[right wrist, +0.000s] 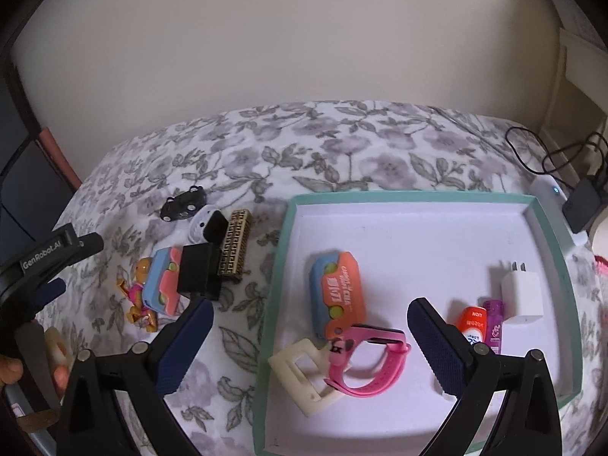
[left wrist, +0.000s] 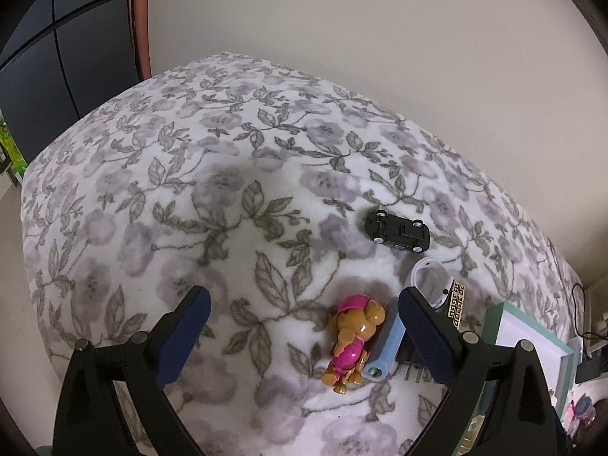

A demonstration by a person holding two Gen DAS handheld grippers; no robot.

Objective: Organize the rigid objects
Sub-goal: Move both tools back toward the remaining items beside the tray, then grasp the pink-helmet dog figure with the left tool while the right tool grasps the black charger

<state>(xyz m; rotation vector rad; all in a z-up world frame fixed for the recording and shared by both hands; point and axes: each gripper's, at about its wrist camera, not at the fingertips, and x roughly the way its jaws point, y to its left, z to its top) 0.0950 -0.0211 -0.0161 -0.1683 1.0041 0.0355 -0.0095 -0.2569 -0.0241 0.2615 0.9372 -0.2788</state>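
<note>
Over the floral blanket (left wrist: 228, 190), left wrist view: left gripper (left wrist: 304, 336) spread wide, nothing between its fingers. Brown toy pup in pink outfit (left wrist: 351, 336) and pale-blue block (left wrist: 383, 345) lie at 3 o'clock of centre; black toy car (left wrist: 397, 230) at 1 o'clock, unsorted.

Right wrist view: right gripper (right wrist: 309, 345) spread, empty, above teal-rimmed white tray (right wrist: 418, 197). Tray holds pink watch (right wrist: 370, 361), cream frame (right wrist: 300, 376), orange-blue case (right wrist: 338, 292), white charger (right wrist: 522, 296), two lip balms (right wrist: 482, 326). Roughly half sorted, by my reckoning.
</note>
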